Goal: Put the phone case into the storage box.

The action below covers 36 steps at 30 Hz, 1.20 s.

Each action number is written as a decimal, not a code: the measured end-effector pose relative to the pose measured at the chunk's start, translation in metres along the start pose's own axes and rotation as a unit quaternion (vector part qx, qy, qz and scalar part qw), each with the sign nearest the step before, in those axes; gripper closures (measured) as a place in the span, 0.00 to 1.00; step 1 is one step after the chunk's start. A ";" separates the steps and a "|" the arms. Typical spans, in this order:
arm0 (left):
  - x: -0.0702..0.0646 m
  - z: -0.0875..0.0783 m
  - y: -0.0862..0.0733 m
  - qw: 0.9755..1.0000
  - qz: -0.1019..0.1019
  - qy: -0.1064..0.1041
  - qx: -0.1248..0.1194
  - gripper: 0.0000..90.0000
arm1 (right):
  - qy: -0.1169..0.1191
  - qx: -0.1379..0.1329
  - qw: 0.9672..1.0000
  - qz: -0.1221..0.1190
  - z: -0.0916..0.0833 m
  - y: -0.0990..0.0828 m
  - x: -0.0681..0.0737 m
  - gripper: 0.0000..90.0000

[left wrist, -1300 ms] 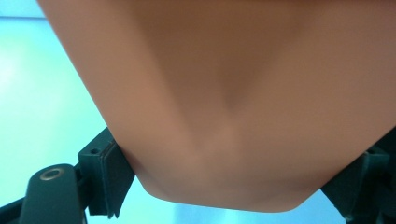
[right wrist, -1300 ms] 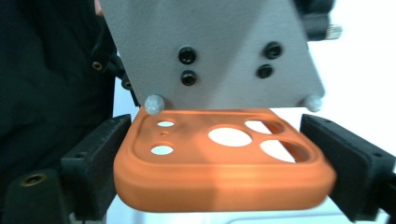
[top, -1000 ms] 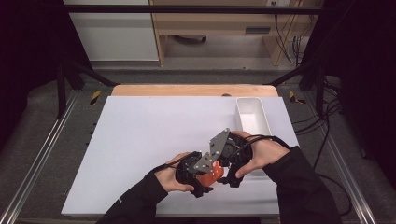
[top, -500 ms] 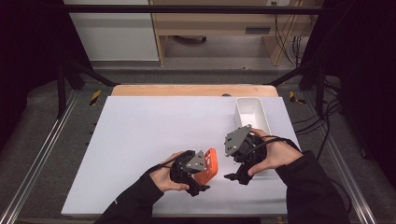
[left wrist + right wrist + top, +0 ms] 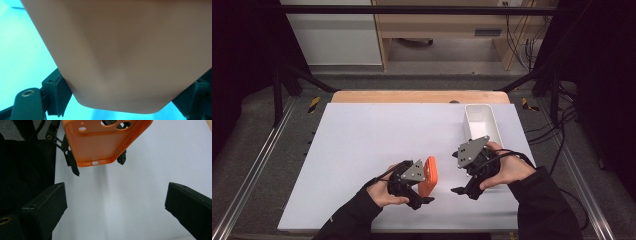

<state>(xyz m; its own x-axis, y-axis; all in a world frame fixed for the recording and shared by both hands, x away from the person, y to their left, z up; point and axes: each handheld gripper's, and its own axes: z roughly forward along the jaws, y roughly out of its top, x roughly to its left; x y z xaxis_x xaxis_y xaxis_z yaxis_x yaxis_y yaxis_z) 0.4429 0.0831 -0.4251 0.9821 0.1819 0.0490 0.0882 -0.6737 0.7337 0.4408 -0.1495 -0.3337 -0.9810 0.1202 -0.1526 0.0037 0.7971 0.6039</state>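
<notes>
While orange phone case (image 5: 105, 142) is clamped in left gripper (image 5: 424, 192), right gripper (image 5: 462, 190), jaws just opened, empty, is held beside case; white bin (image 5: 482, 122) beyond case not yet loaded

Most of the table (image 5: 362, 150) lay bare toward its left and far edges. A white bin (image 5: 482, 122) stood at the far right corner, blocking passage there; a bare strip separated the hand-held grippers.

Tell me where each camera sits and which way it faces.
High view: above the table, looking forward and down; forearms, left tool, right tool.
Left gripper view: on the left tool, its pads clamping the orange phone case.
Right gripper view: on the right tool, jaws open, facing the case.
All share the case.
</notes>
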 end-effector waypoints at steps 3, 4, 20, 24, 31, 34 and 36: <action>0.000 0.000 -0.001 1.000 -0.001 0.001 -0.011 0.17 | -0.001 -0.006 1.000 0.004 0.001 -0.001 0.001 0.05; 0.000 -0.001 -0.001 1.000 -0.005 0.000 -0.015 0.17 | -0.002 -0.008 1.000 0.005 0.001 -0.002 0.001 0.05; 0.000 -0.003 -0.002 0.999 -0.012 -0.005 -0.044 0.17 | 0.013 -0.033 0.999 0.012 0.009 0.001 0.006 0.05; 0.000 -0.004 -0.001 0.999 -0.010 -0.004 -0.047 0.17 | 0.016 -0.040 0.999 0.017 0.010 0.003 0.007 0.06; -0.001 -0.004 0.003 0.998 -0.006 -0.007 -0.055 0.18 | 0.020 -0.051 0.998 0.024 0.009 0.004 0.006 0.06; -0.002 -0.004 0.004 0.998 -0.005 -0.010 -0.058 0.18 | 0.022 -0.055 0.998 0.025 0.009 0.005 0.006 0.06; -0.002 -0.003 0.005 0.998 -0.001 -0.007 -0.059 0.18 | 0.024 -0.058 0.998 0.025 0.009 0.005 0.006 0.06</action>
<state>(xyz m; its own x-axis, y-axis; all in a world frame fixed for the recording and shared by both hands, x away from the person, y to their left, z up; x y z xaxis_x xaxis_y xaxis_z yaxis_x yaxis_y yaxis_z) 0.4410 0.0816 -0.4190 0.9842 0.1725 0.0389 0.0705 -0.5847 0.8082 0.4365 -0.1390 -0.3388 -0.9882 0.1270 -0.0850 0.0322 0.7168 0.6965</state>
